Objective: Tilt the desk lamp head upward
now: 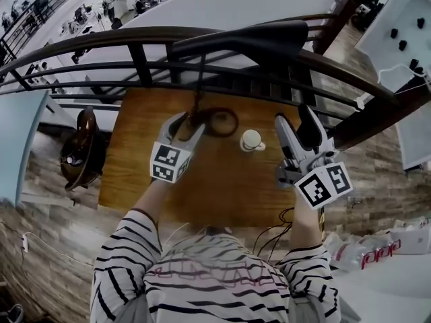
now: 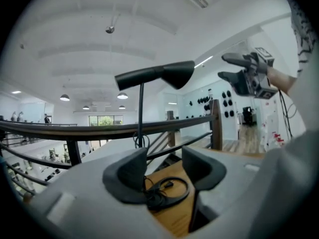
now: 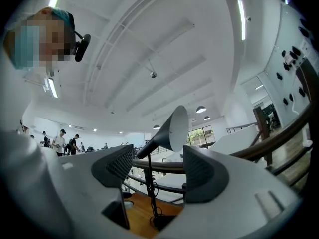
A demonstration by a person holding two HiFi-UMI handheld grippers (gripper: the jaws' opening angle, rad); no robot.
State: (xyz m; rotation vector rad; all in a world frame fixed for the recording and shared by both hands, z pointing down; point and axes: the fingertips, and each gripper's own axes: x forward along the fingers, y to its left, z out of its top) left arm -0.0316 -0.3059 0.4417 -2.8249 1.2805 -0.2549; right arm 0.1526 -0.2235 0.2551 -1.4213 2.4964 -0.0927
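Note:
The black desk lamp stands at the far edge of the wooden table (image 1: 155, 180), its long head (image 1: 249, 36) lying roughly level over the railing. Its thin stem (image 1: 200, 79) rises from a base ringed by coiled cable (image 1: 219, 122). My left gripper (image 1: 187, 123) is open low by the stem's foot; in the left gripper view the stem (image 2: 141, 113) rises just beyond the left finger and touches neither pad. My right gripper (image 1: 294, 116) is open to the right of the lamp, raised, nothing in it. In the right gripper view the lamp head (image 3: 172, 129) shows beyond the gap.
A white cup (image 1: 251, 140) stands between the grippers, right of the lamp base. A dark wooden railing (image 1: 81, 46) runs along the table's far side, with a drop to a lower floor behind. A brown chair (image 1: 84, 153) is left of the table.

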